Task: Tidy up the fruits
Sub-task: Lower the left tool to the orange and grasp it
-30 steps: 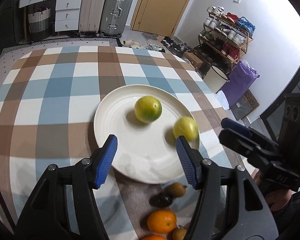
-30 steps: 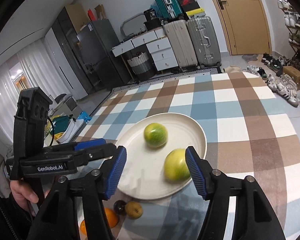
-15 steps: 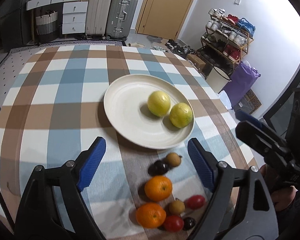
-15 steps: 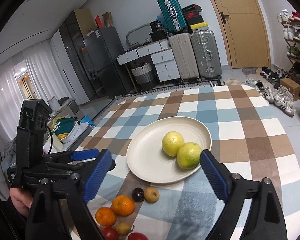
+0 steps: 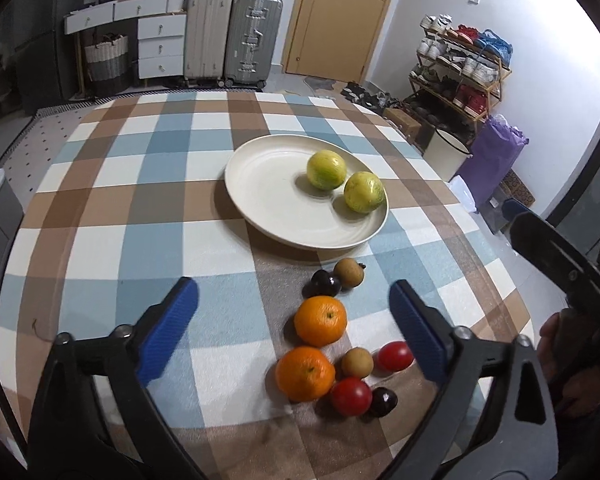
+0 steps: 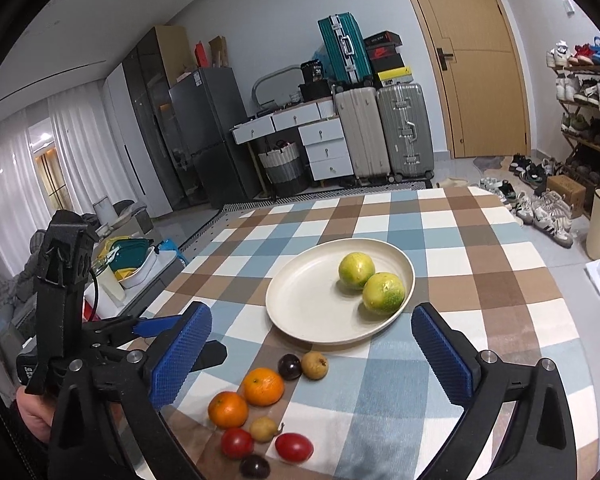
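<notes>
Two green citrus (image 5: 344,184) sit on our plate (image 5: 260,196) | both tongs (image 5: 294,320) (image 6: 312,344) spread, empty | oranges (image 5: 320,321) near surface edge await sorting.

Loose fruits (image 5: 320,321) crowding plate (image 5: 260,200) front

Home entryway: suitcases (image 5: 236,36), shoe rack (image 5: 458,70), fridge (image 6: 208,136).
</notes>
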Demonstrator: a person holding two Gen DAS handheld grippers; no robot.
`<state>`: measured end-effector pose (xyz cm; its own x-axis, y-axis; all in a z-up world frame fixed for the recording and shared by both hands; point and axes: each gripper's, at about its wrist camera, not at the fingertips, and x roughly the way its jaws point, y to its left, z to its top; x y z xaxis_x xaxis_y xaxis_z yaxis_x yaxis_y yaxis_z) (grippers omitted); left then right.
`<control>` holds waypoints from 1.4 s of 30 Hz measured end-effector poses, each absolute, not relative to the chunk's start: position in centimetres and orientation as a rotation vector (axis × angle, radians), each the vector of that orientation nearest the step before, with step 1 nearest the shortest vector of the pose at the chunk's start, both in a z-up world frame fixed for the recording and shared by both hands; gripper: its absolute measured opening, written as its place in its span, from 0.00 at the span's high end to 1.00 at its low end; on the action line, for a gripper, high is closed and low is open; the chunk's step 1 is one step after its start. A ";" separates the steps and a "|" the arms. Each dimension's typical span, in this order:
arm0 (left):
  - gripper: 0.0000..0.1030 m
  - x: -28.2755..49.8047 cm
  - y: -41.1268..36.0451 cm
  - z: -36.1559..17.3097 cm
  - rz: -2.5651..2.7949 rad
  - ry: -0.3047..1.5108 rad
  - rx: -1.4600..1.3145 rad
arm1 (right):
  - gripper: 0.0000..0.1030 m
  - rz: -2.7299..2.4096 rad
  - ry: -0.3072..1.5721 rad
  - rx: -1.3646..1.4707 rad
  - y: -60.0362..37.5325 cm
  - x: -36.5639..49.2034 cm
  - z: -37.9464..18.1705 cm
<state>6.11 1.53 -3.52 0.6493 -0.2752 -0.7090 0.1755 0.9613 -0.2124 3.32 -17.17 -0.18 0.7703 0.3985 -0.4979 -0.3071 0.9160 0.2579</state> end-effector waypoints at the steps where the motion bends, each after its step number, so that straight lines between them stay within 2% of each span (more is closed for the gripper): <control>1: 0.03 5.7 1.7 -3.4 -0.252 0.815 -0.132 | 0.01 0.386 0.571 0.165 -17.1 2.9 -0.1; 15: 0.01 2.8 2.2 -5.3 -0.220 0.827 -0.093 | 0.01 0.392 0.550 0.143 -16.7 -0.9 -0.3; 39: 0.01 4.8 2.4 -10.9 -0.255 0.934 -0.143 | 0.01 0.380 0.579 0.146 -17.2 -1.8 -1.2; 42: 0.04 4.9 2.2 -11.0 -0.282 0.933 -0.150 | 0.01 0.381 0.582 0.145 -17.2 -1.8 -1.3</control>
